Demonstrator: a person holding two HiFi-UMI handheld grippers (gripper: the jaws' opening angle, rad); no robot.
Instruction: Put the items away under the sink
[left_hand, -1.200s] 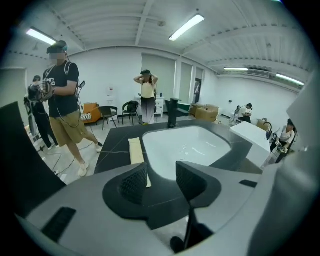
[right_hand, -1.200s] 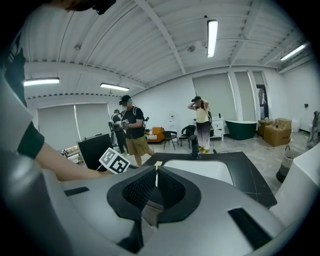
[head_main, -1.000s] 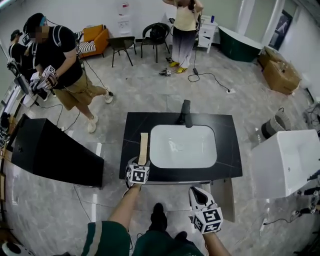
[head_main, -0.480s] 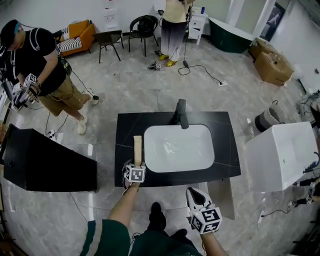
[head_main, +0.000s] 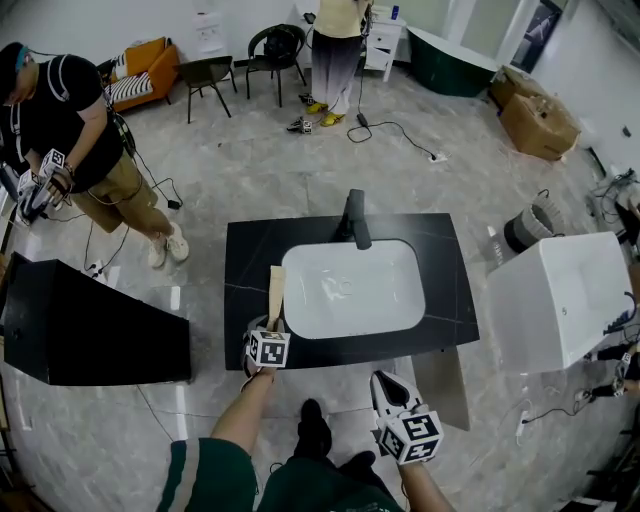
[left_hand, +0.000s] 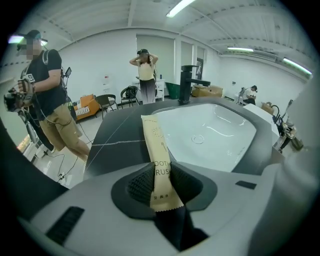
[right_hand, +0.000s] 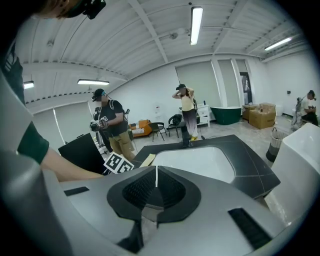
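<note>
Packet (left_hand: 152, 135) flat on counter (head_main: 250, 260), left of basin (head_main: 350, 290), long axis running straight away from left gripper (left_hand: 161, 175). Near end pinched between jaws just now closing onto it. Right gripper (right_hand: 156, 186) shut tight, empty, off counter's front edge, farther away.
</note>
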